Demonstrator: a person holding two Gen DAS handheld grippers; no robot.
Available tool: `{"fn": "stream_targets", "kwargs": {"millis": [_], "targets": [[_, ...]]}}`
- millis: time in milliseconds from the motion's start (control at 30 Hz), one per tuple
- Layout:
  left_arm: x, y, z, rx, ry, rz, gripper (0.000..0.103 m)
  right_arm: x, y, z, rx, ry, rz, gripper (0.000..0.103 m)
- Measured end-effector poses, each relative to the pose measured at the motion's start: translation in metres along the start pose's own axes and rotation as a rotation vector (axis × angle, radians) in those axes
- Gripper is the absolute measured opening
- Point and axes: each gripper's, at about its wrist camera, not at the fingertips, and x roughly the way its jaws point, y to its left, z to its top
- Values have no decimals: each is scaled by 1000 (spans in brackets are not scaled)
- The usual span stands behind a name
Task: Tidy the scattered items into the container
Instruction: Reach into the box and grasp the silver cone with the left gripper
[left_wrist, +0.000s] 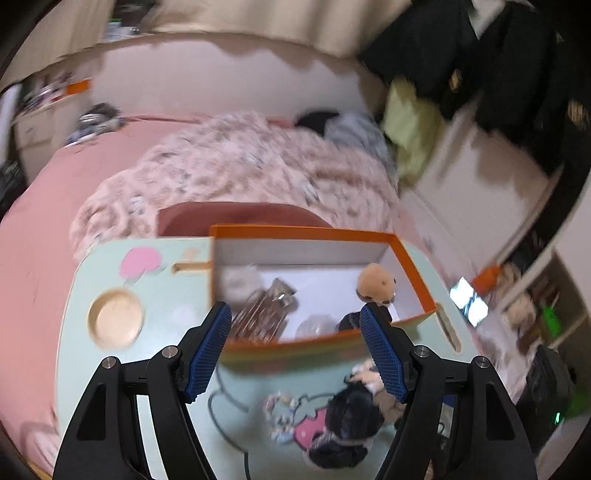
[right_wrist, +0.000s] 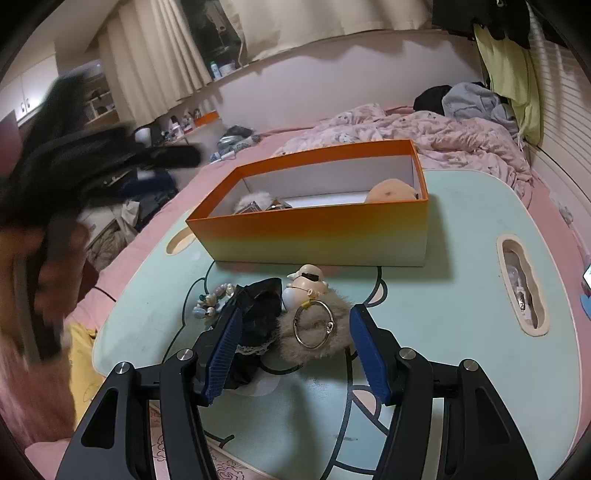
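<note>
An orange box (left_wrist: 303, 233) (right_wrist: 314, 236) stands on the mint table (right_wrist: 461, 229). It holds a tan plush (left_wrist: 373, 281) (right_wrist: 391, 190), a glass bottle (left_wrist: 264, 312) and a fluffy white item. My left gripper (left_wrist: 295, 339) hovers open and empty above the box's near wall; in the right wrist view it is a dark blur at the left. My right gripper (right_wrist: 295, 350) is low over a pile in front of the box, its jaws apart. A fur keychain (right_wrist: 314, 341) with a metal ring lies between them beside black lace fabric (right_wrist: 258, 314), a sunglasses figurine (right_wrist: 306, 284) and a bead bracelet (right_wrist: 212, 302).
The table rests on a pink bed with a crumpled blanket (right_wrist: 443, 129). It has a round cup recess (left_wrist: 115, 317) on the left and a long slot (right_wrist: 521, 284) on the right. A lit phone (left_wrist: 468, 301) lies off the right edge. Shelves and clutter line the room's sides.
</note>
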Motion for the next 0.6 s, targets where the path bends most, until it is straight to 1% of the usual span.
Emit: {"fn": "stream_targets", "kwargs": {"millis": [33,67,100,167,233,300,333,433,467,500,533,600], "targets": [[15,-3,10,16,61,13,62,0,-1,0,3,0,1,60],[33,-5,19,29,132,29,58,0,-1,-1,2,1,1,60],[48,-5,26,36,183,48,50,0,-1,-1,3,1,1,61],[77,-6,32,51,254,113,49,0,-2,-2,7,-1,2,61],[97,-6,34,56,289,156,49,-1,-3,-1,11,-3,4,61],[109,-7,33,56,322,153,49,-1,-4,-1,15,-3,7,61],[115,-8,33,56,334,148,45,-1,-5,-1,18,-3,9,62],[128,-12,29,72,355,165,37,0,-8,-1,29,0,15,62],[134,-14,28,79,365,166,37,0,-7,-2,31,0,16,62],[138,-15,27,79,377,166,31,0,-8,-2,33,2,18,63],[143,-14,26,72,379,170,31,1,-8,-2,34,4,20,63],[144,-15,28,72,348,185,31,0,-8,-3,36,7,21,63]]}}
